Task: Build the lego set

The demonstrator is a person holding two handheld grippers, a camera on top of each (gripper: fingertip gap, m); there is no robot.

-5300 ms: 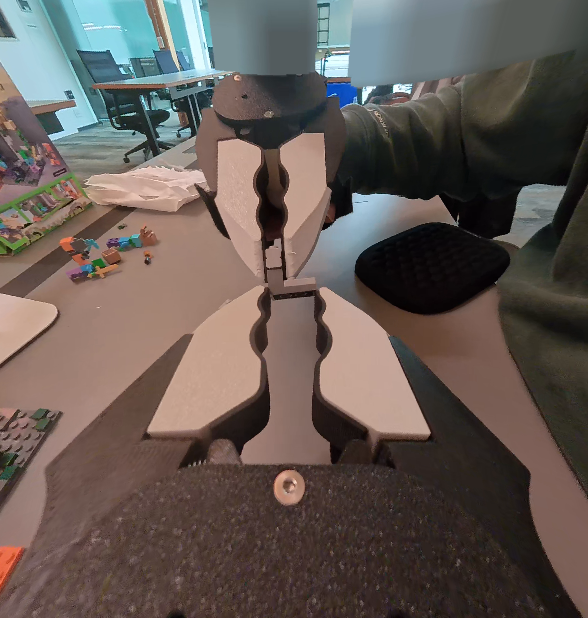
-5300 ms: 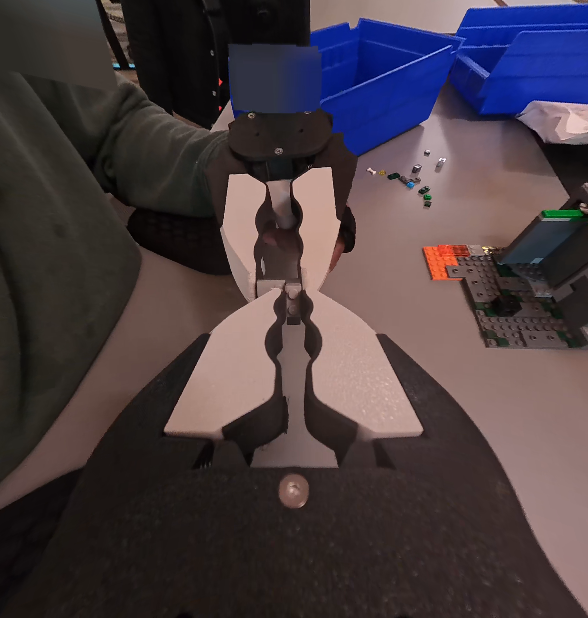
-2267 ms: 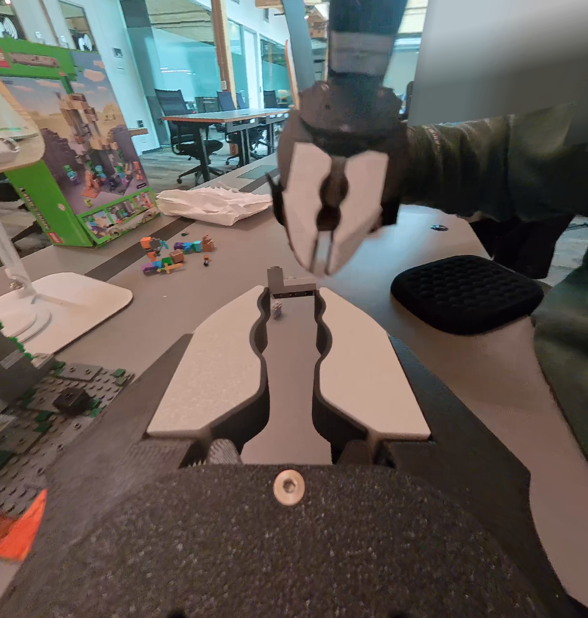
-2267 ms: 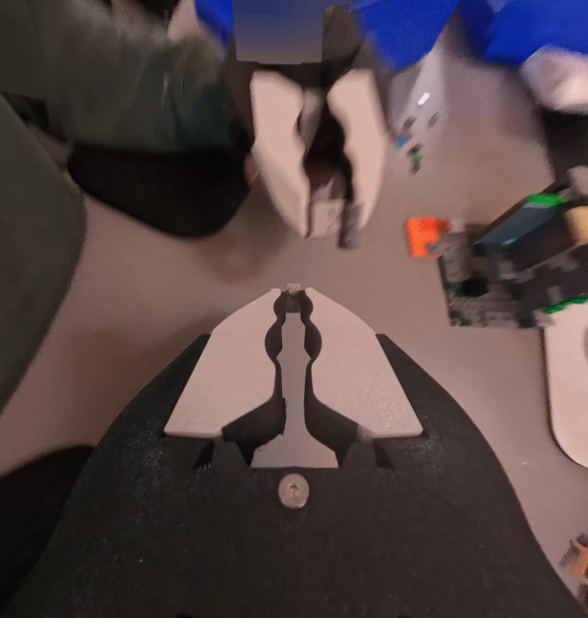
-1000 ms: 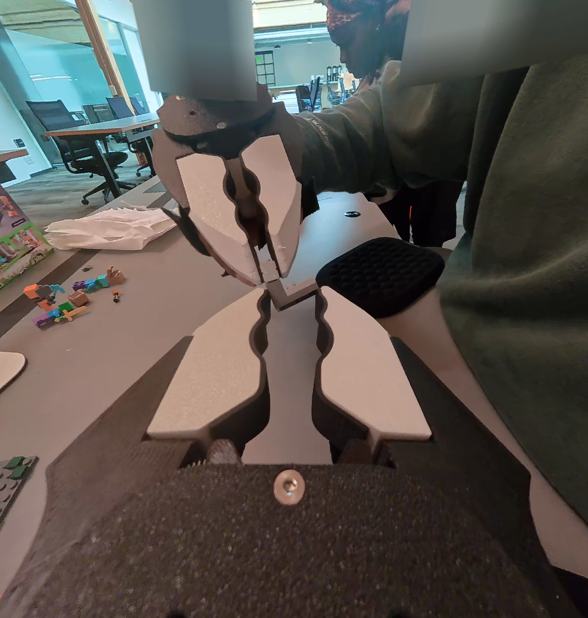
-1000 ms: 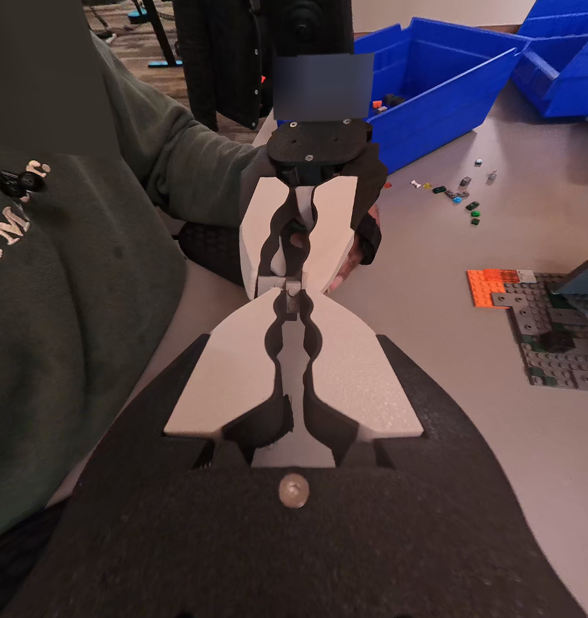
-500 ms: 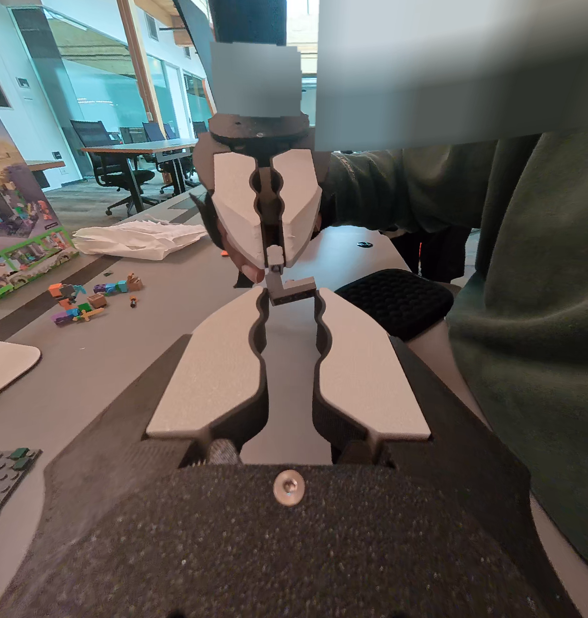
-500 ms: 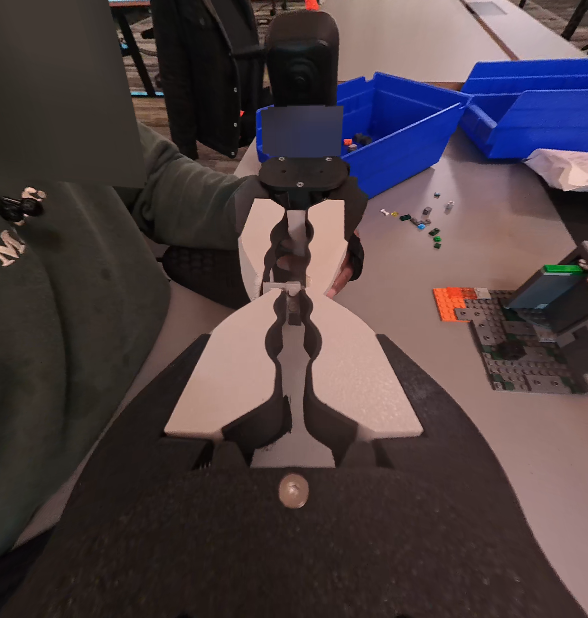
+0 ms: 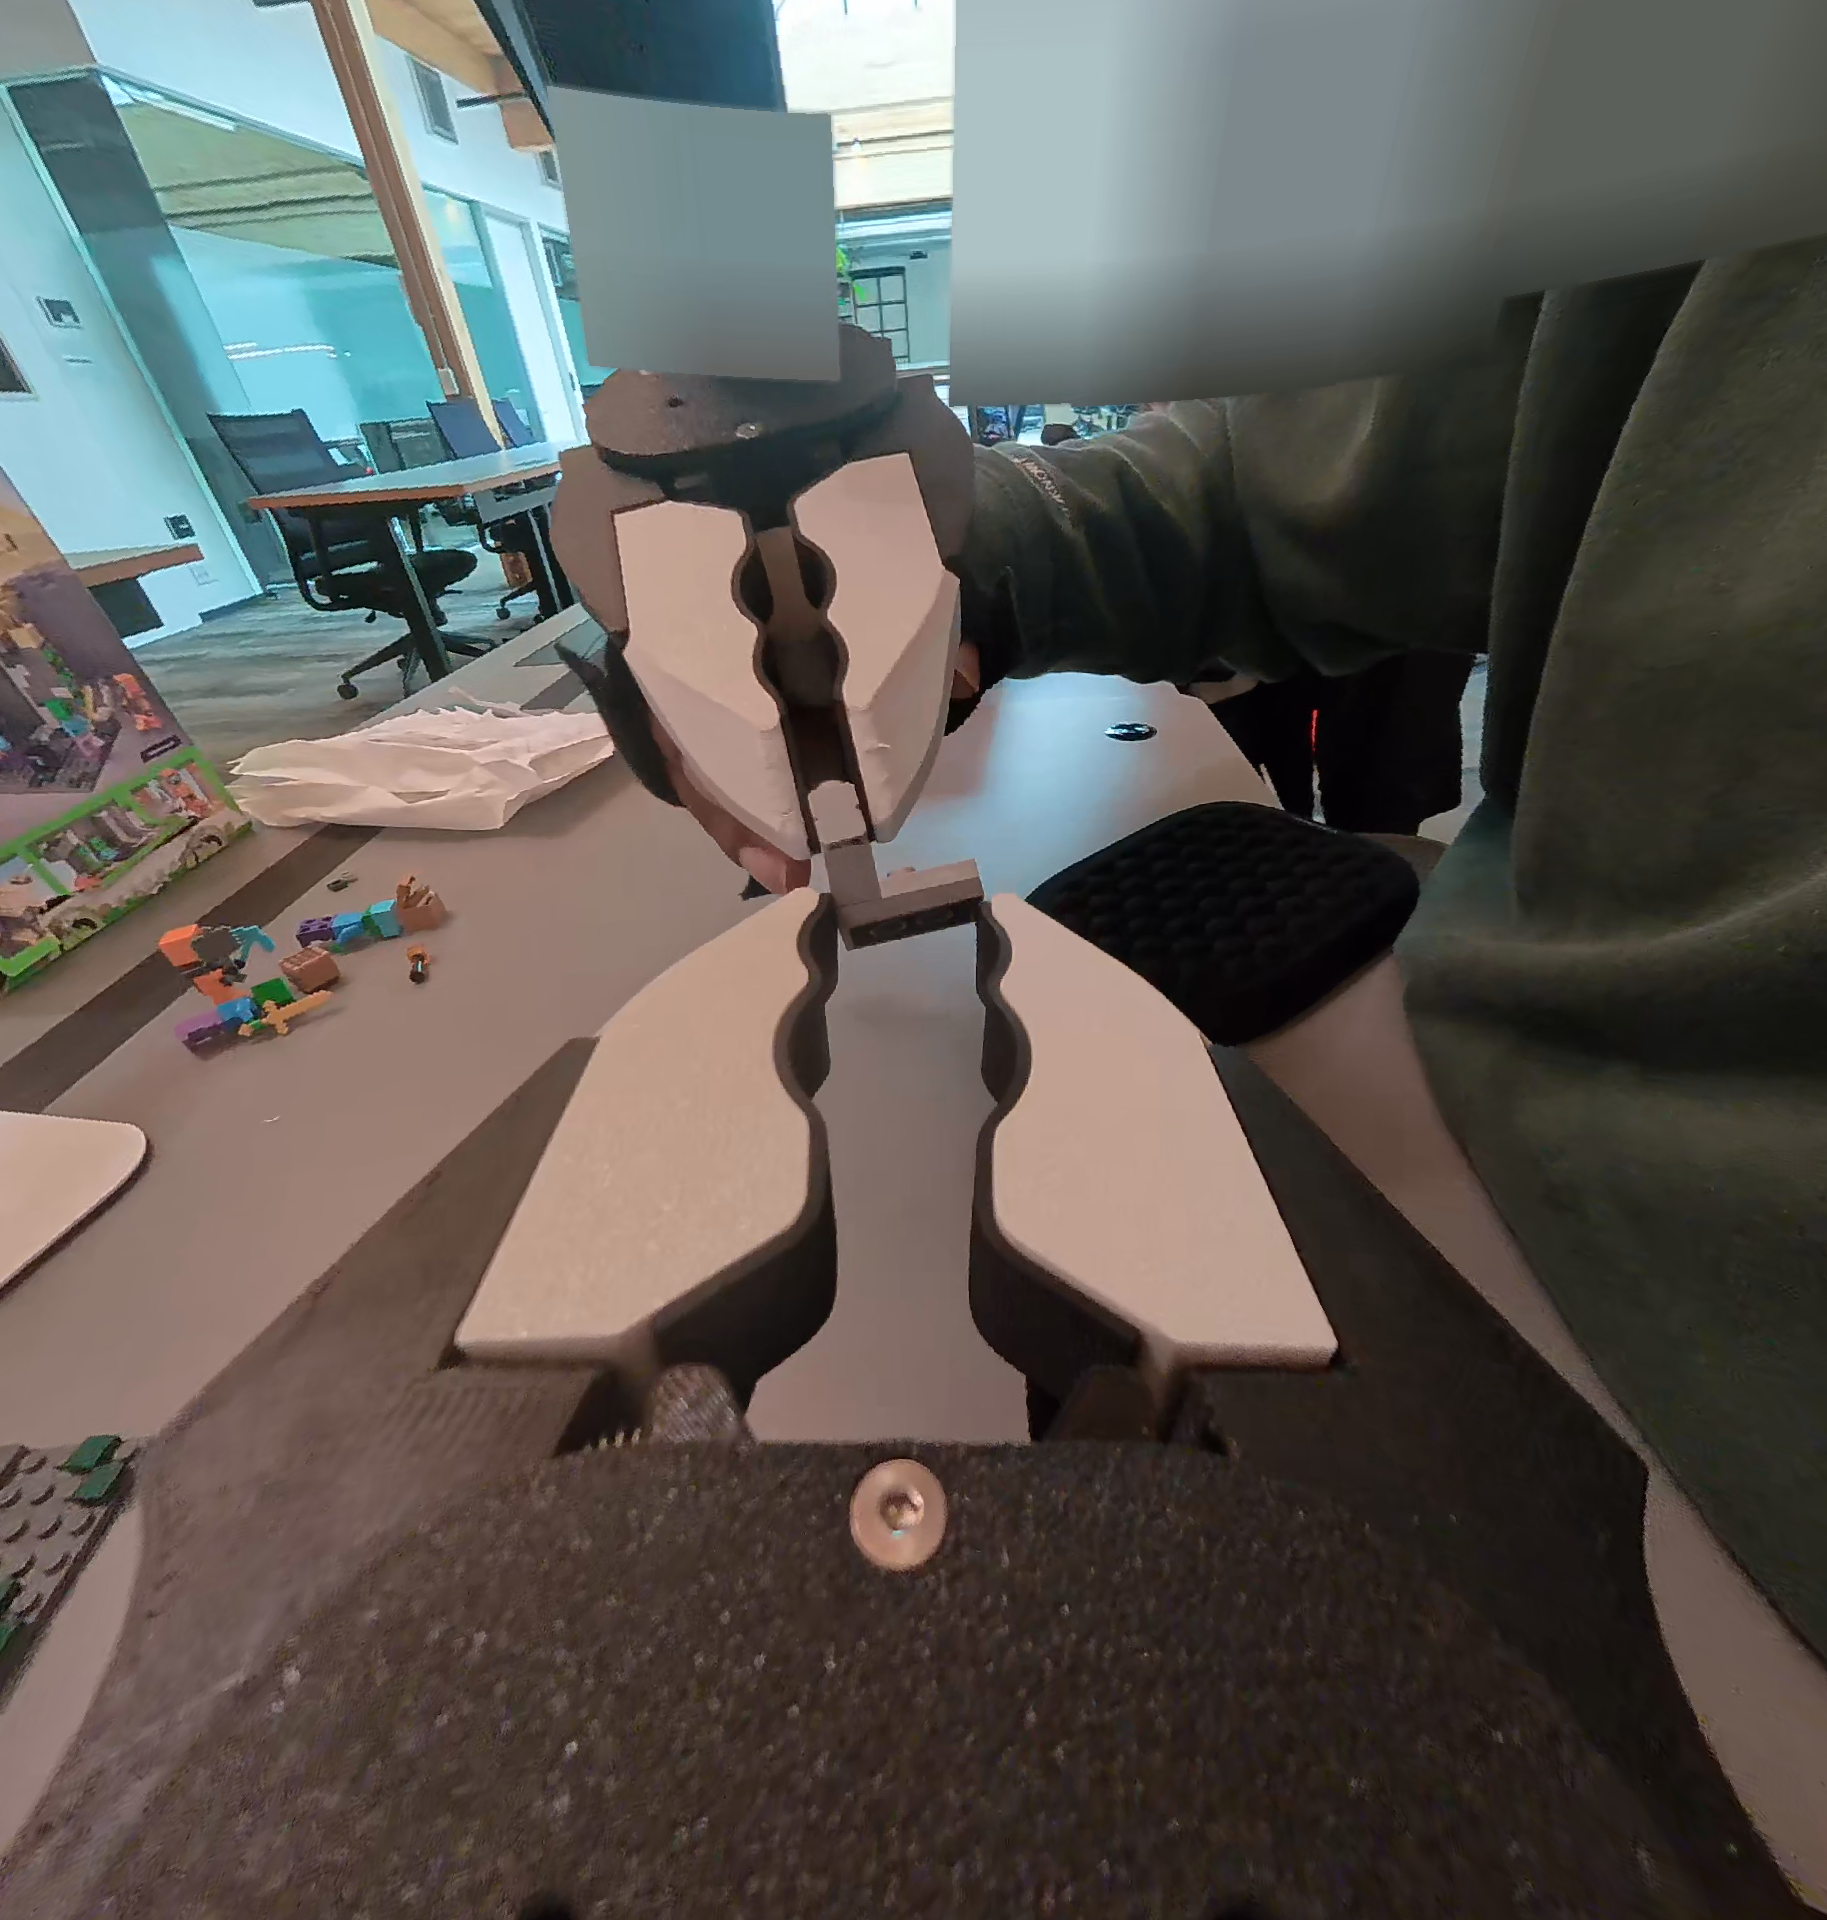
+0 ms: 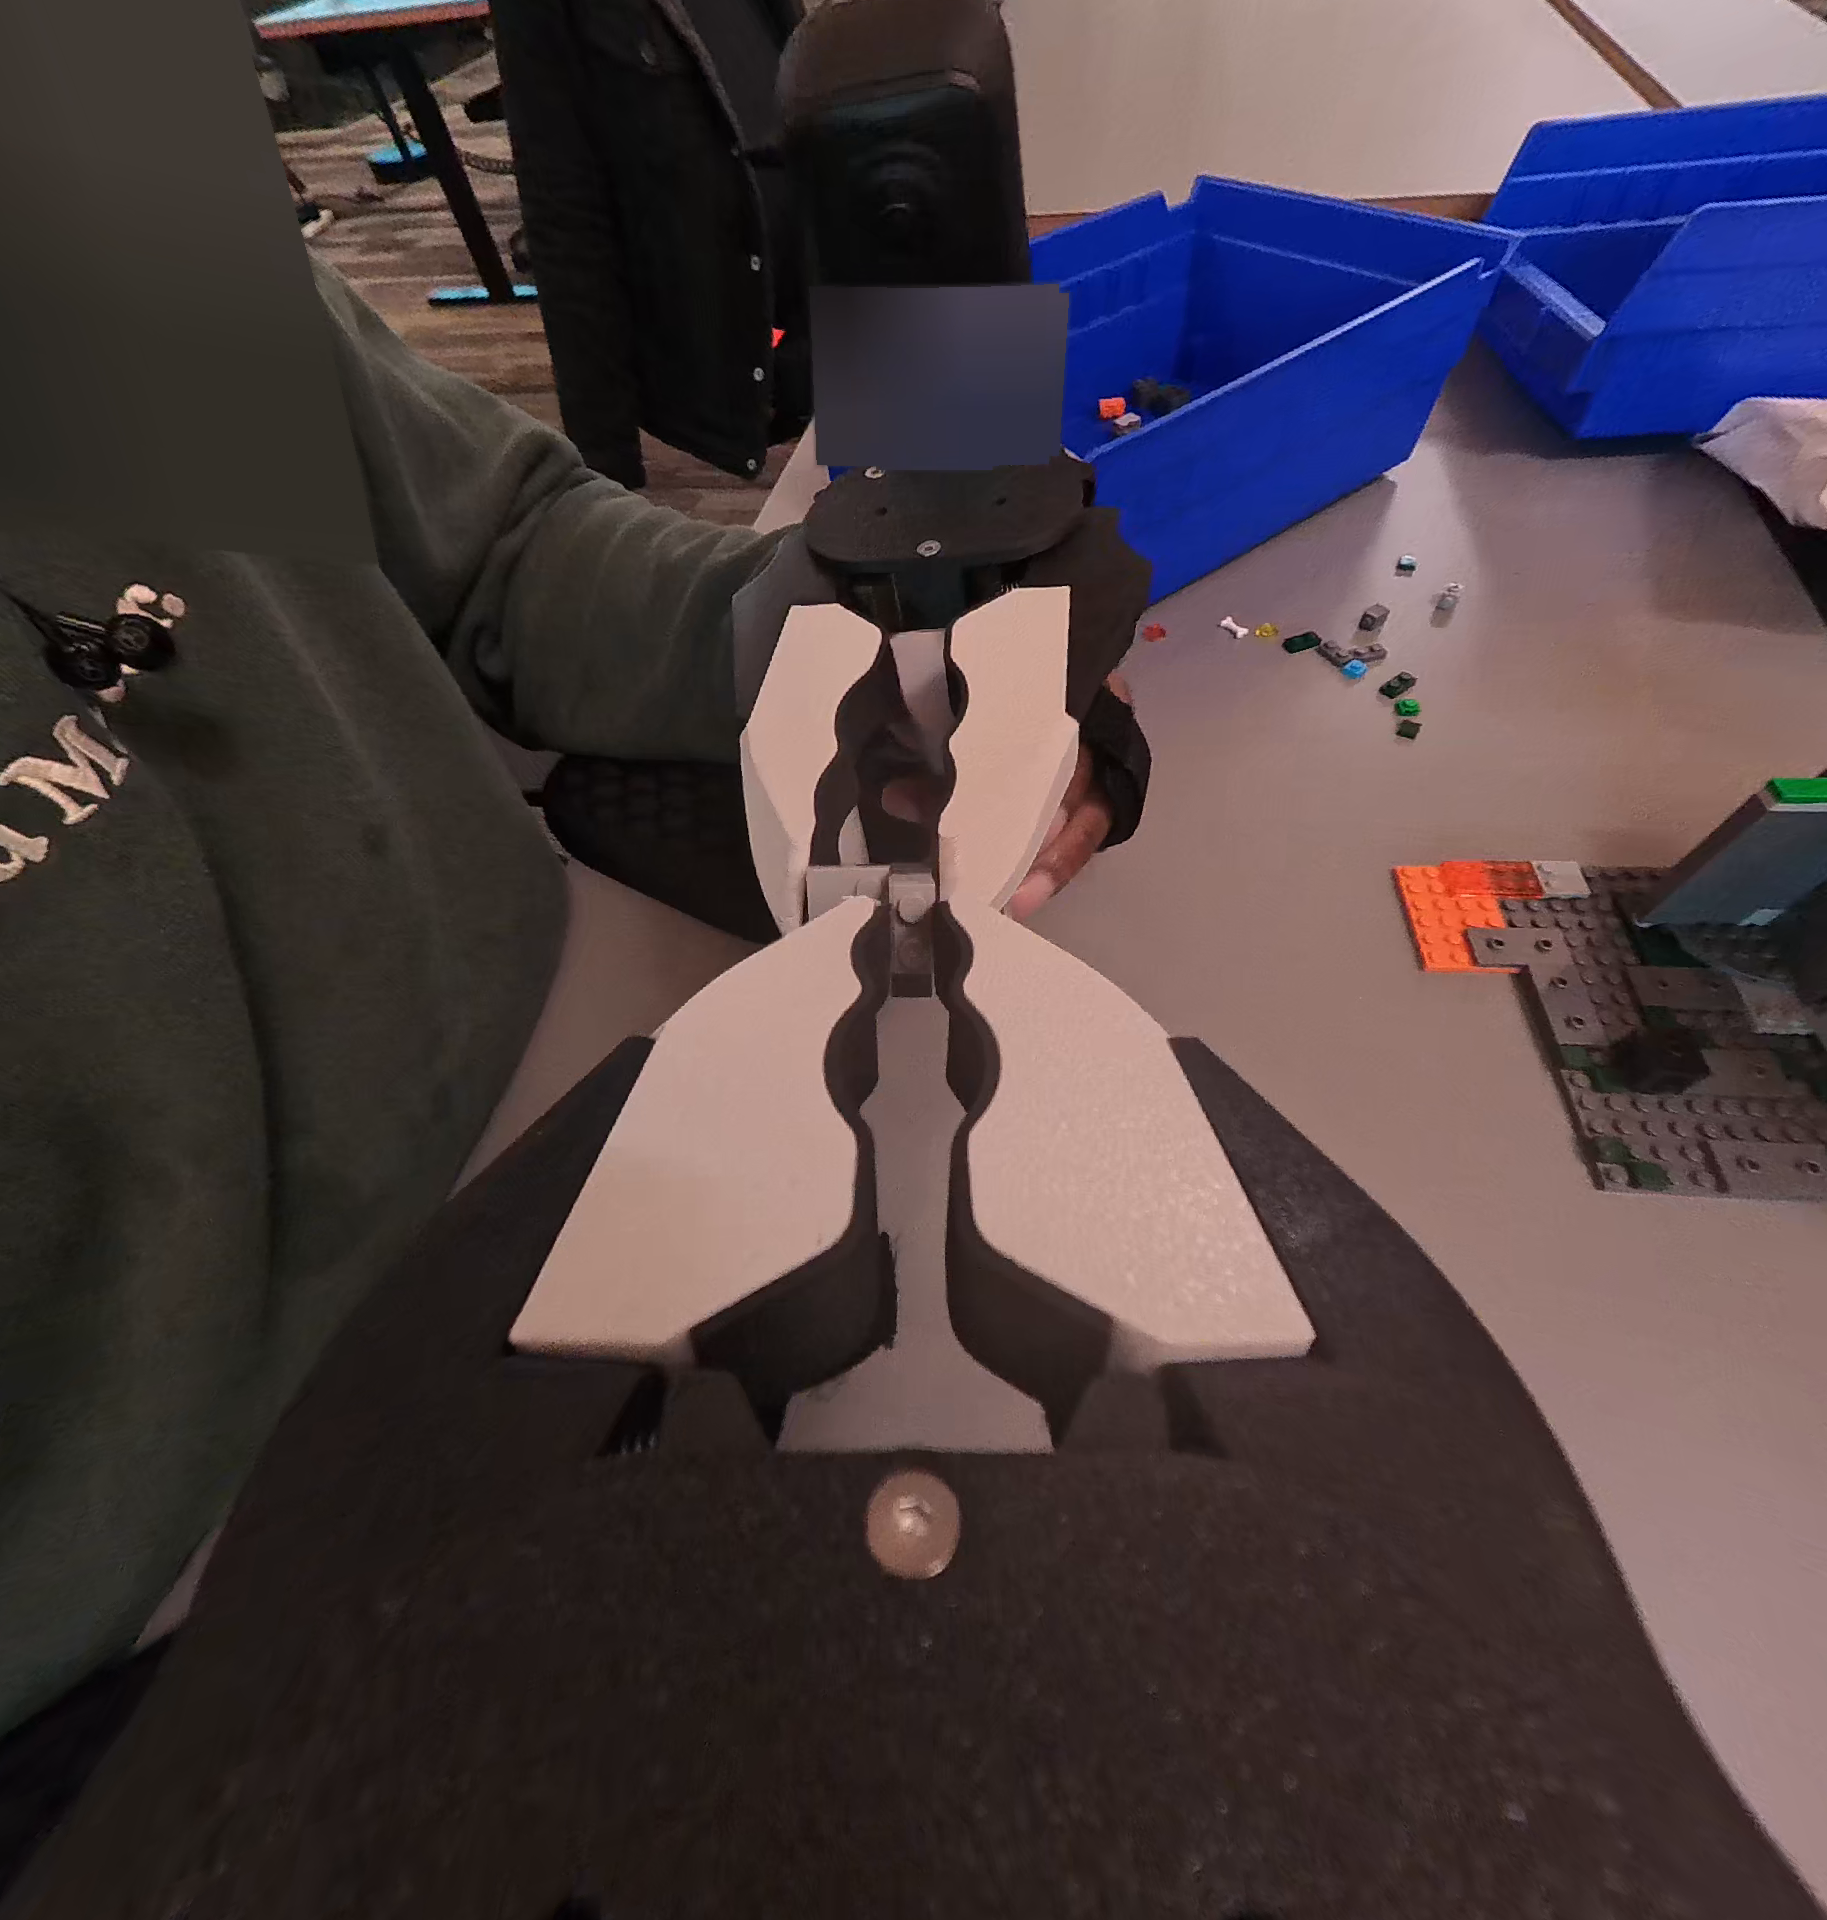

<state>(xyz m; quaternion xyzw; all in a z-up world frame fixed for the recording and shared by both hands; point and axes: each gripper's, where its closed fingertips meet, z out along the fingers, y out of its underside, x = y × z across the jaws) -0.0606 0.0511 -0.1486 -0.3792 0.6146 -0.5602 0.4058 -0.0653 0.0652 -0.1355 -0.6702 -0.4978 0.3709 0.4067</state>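
Note:
My left gripper (image 9: 904,914) and right gripper (image 9: 836,821) face each other tip to tip above the grey table. The left is shut on a flat grey plate (image 9: 919,902). The right gripper (image 10: 909,925) is shut on a small grey brick (image 10: 909,945). The two pieces touch at a right angle and form an L shape. The left gripper also shows in the right wrist view (image 10: 878,894). The partly built model (image 10: 1771,935) stands on a grey baseplate (image 10: 1698,1132) with an orange plate (image 10: 1449,920) to the right.
Blue bins (image 10: 1283,343) and small loose pieces (image 10: 1356,655) lie beyond the baseplate. Coloured loose pieces (image 9: 275,966), the set's box (image 9: 47,748), a white paper bag (image 9: 421,769) and a black mesh cushion (image 9: 1221,914) are on the table. The person's green sleeve (image 9: 1615,935) is close by. My two grippers' fingertips are within a few centimetres of each other. The grey baseplate (image 10: 1698,1132) is about 25 cm from both grippers' fingertips. The partly built model (image 10: 1771,935) lies around 30 cm away from my left fingertips.
Both grippers stay shut and tip to tip. The right gripper has straightened from its tilt of a second ago, and the pair has shifted slightly above the table.

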